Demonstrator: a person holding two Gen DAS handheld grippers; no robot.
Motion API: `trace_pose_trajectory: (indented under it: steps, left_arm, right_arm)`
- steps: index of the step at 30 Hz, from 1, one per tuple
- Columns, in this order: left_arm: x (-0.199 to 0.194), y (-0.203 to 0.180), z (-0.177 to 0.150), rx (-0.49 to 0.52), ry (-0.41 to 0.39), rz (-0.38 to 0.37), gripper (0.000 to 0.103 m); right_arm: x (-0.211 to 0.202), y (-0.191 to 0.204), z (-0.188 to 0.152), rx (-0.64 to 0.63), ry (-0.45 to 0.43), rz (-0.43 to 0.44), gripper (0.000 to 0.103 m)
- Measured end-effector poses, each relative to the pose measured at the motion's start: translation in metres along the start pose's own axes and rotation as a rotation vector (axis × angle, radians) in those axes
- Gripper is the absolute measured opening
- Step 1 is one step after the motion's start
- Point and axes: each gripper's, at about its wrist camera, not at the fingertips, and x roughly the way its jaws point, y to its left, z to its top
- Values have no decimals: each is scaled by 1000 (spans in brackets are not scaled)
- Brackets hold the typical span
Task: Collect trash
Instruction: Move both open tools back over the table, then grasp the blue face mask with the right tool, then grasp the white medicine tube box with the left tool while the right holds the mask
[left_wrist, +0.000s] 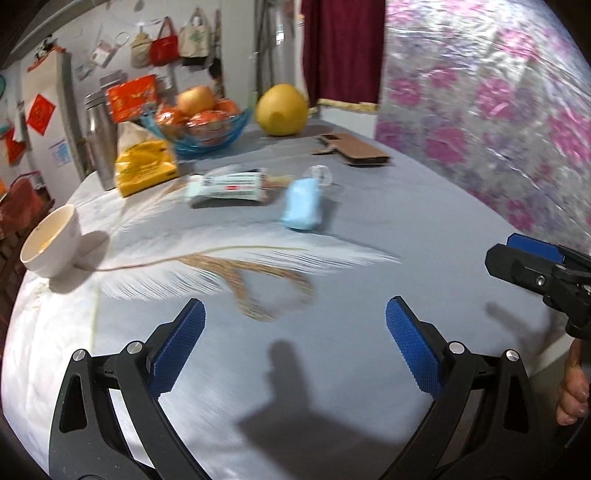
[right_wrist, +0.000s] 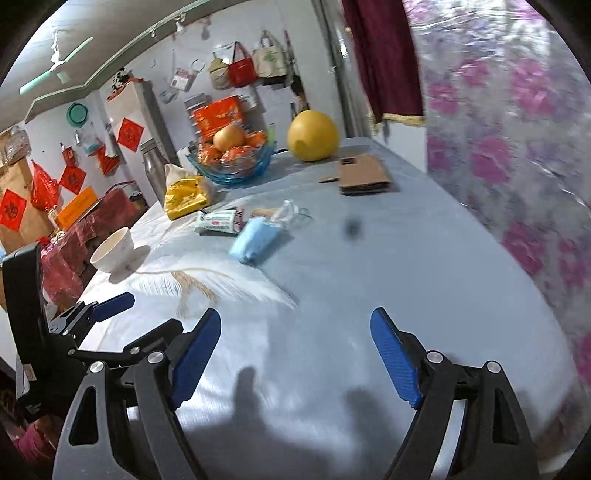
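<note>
Both hand-held grippers, left hand-held gripper (left_wrist: 295, 347) and right hand-held gripper (right_wrist: 295, 354), stand wide and empty. Trash, the blue packet (left_wrist: 301, 206) and wrapper (left_wrist: 229, 186), lies at twelve o'clock on the tabletop (left_wrist: 406, 240); next comes the reach.

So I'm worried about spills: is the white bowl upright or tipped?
Tipped. The bowl leans on the table, its mouth turned sideways in both views. Its inside looks stained; contents cannot be told.

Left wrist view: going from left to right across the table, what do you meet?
White ceramic bowl → yellow snack bag → white printed wrapper → light blue packet → flat brown cardboard piece.
</note>
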Motion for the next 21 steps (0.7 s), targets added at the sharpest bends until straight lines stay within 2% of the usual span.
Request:
trace_pose_trajectory:
  steps: [8, 12, 14, 16, 18, 19, 21]
  left_arm:
    - [31, 59, 22, -67, 41, 83, 95]
    - [48, 93, 35, -125, 86, 94, 95]
    - [52, 103, 43, -139, 92, 95, 95]
    - [58, 110, 56, -139, 93, 88, 95]
    - [68, 110, 69, -126, 99, 81, 95]
    - [72, 109, 74, -124, 103, 78, 95]
    - [88, 106, 89, -137, 121, 47, 95]
  right_arm:
    - [79, 31, 43, -24, 72, 78, 82]
    - [125, 45, 60, -13, 121, 109, 83]
    - [143, 50, 65, -12, 139, 113, 83]
    - [161, 53, 68, -16, 157, 82, 81]
    - [173, 53, 69, -12, 199, 89, 50]
    - [174, 52, 68, -11, 206, 96, 26]
    - [166, 47, 66, -12, 182, 91, 22]
